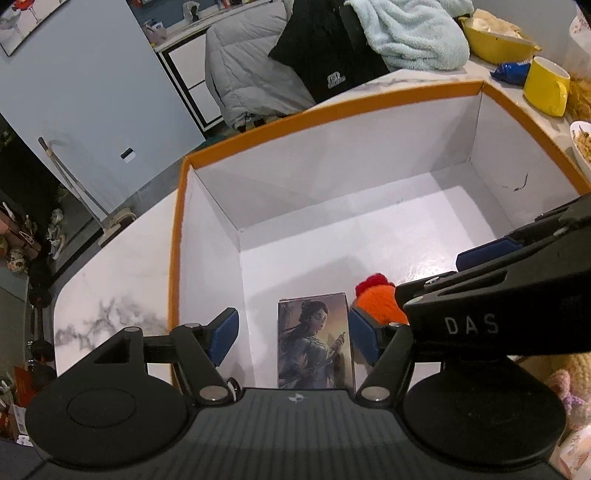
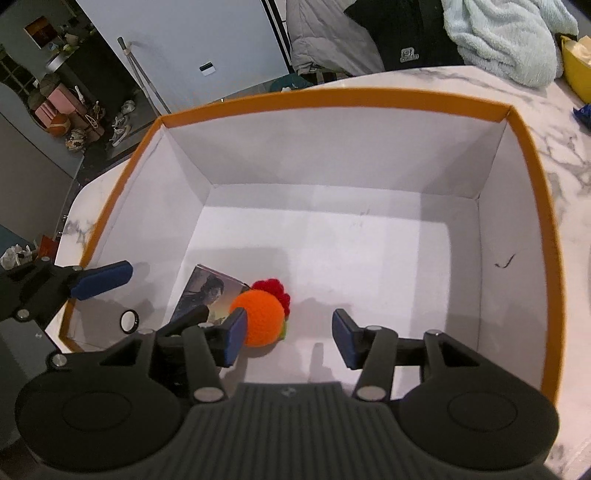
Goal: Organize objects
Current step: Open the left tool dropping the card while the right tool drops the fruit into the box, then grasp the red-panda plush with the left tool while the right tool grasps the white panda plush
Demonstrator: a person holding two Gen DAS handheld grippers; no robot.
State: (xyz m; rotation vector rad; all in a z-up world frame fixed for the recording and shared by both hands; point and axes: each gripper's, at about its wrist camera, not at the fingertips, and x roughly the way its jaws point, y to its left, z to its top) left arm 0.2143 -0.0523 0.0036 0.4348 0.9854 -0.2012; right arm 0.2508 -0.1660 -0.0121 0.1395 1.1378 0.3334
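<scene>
Surface: marble-patterned white tabletop [image 2: 561, 122] bearing an orange-rimmed cardboard box [image 2: 332, 98] with a white inside.
Card box: small illustrated card box [image 1: 314, 341] lying on the carton floor, between the left gripper's fingers but touching neither pad; seen from the right wrist [image 2: 207, 295] it lies ahead and to the left.
Crochet toy: orange knitted ball with a red tuft [image 2: 263, 317], on the floor just beside the card box; it appears to touch the right gripper's left pad [image 2: 234, 338], though contact is not certain.
Left gripper: [image 1: 293, 332] jaws spread wide, holding nothing, lowered into the carton's near left corner.
Right gripper: [image 2: 290, 339] jaws wide apart, empty, poised over the floor to the toy's right.
Beyond the box: yellow mug [image 1: 546, 86], yellow bowl [image 1: 495, 40], pale blue fleece [image 1: 410, 33], grey padded jacket [image 1: 240, 74].
</scene>
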